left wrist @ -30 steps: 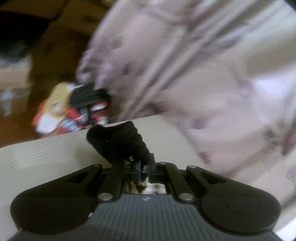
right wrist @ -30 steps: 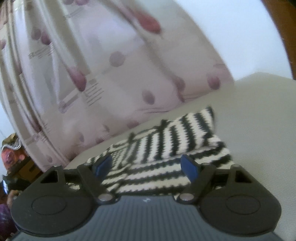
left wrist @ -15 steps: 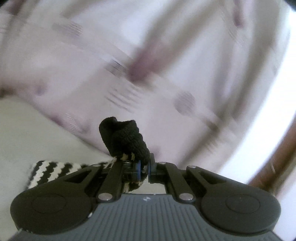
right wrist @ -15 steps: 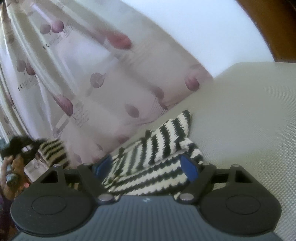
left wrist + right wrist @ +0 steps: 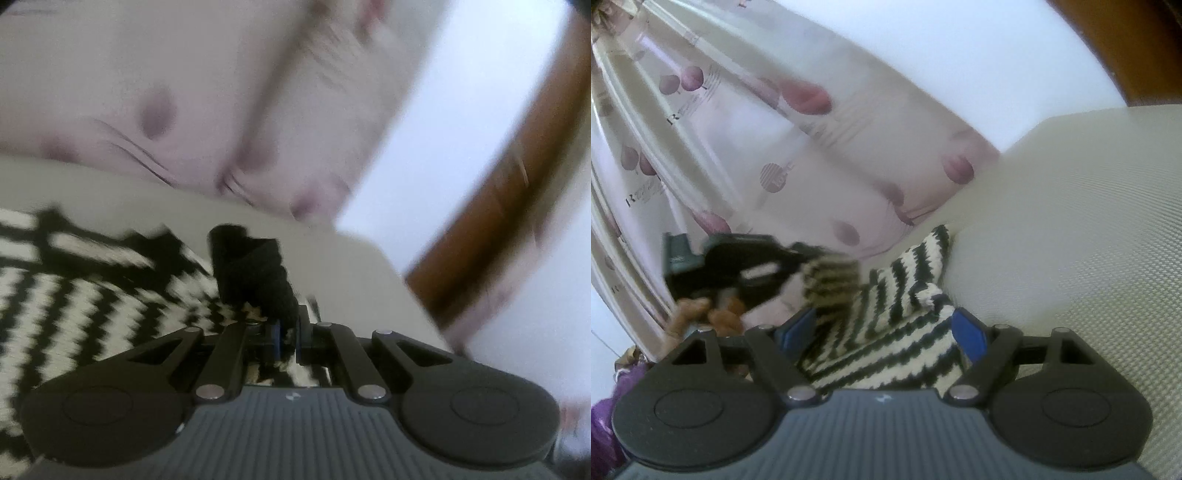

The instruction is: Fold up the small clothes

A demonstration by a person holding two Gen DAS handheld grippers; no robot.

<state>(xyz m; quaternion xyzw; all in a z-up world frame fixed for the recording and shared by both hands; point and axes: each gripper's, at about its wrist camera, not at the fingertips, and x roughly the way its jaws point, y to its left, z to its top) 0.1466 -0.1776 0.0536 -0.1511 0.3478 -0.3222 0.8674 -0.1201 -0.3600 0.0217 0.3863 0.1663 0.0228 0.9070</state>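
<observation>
A black-and-white zigzag knit garment point(image 5: 897, 332) lies on the pale grey surface point(image 5: 1071, 258). My left gripper point(image 5: 286, 341) is shut on a black knit end of the garment point(image 5: 255, 273) and holds it over the striped part point(image 5: 74, 302). In the right wrist view the left gripper point(image 5: 738, 269) carries a striped flap point(image 5: 831, 280) above the garment. My right gripper point(image 5: 884, 330) is open, its blue pads either side of the garment's near part, empty.
A sheer pinkish curtain with purple dots point(image 5: 775, 147) hangs just behind the surface. A brown wooden frame point(image 5: 498, 192) stands at the right. The surface's far edge point(image 5: 258, 210) runs close behind the garment.
My left gripper has swung from the left side over the garment, carrying the knit end with it. My right gripper has stayed open by the garment's near part.
</observation>
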